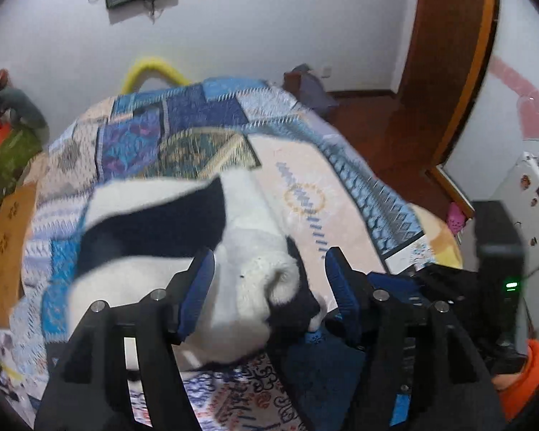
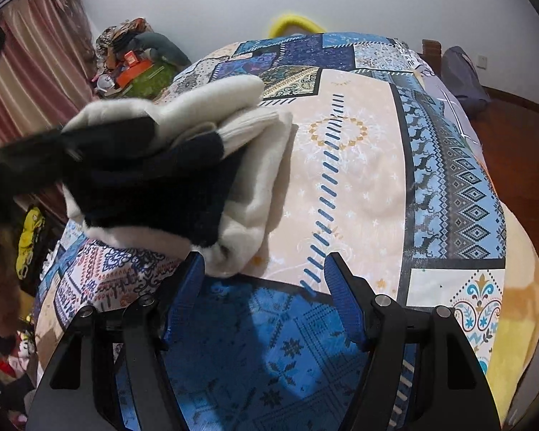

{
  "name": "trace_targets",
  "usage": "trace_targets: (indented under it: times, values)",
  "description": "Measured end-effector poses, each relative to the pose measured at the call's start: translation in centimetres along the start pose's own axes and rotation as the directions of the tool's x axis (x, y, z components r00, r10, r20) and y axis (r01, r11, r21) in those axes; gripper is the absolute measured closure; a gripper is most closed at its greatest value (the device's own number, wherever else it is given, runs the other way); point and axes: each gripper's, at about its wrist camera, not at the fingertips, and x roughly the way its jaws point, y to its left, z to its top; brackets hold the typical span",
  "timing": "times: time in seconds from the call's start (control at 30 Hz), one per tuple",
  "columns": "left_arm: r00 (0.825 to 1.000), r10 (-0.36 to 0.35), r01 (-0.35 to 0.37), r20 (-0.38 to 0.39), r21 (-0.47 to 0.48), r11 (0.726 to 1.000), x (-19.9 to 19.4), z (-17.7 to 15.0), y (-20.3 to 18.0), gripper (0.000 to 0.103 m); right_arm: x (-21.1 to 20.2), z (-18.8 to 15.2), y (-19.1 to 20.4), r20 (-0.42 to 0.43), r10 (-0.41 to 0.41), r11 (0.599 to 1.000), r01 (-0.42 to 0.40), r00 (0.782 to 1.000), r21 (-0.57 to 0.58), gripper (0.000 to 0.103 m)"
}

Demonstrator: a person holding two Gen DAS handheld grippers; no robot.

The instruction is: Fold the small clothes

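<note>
Though both grippers gape empty, sweater blurred between left gripper pads.

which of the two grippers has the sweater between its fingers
The left gripper: the white and navy knit sweater bulges between its open blue fingers. The right gripper frames only the patterned bedspread.

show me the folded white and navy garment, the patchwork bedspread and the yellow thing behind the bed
garment (image 2: 255, 165), right wrist view, white outer layer
bedspread (image 2: 363, 186), right wrist view, bare peach panel
yellow thing (image 1: 151, 68), left wrist view, top of curve
</note>
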Motion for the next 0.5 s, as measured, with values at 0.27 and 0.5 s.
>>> trace_targets:
  times: [0.27,0.5]
  values:
    - [0.990,0.113,-0.104,0.087,-0.099,0.990,-4.5,1.3,8.7,0.017,-1.8,1.0,1.1,0.052,0.009,1.000,-0.008,0.999,-0.021,0.038]
    - [0.981,0.158,-0.179,-0.112,-0.213,0.961,0.1,-1.6,17.6,0.017,-3.1,3.5,2.3,0.126,0.034,0.999,-0.031,0.991,-0.024,0.034]
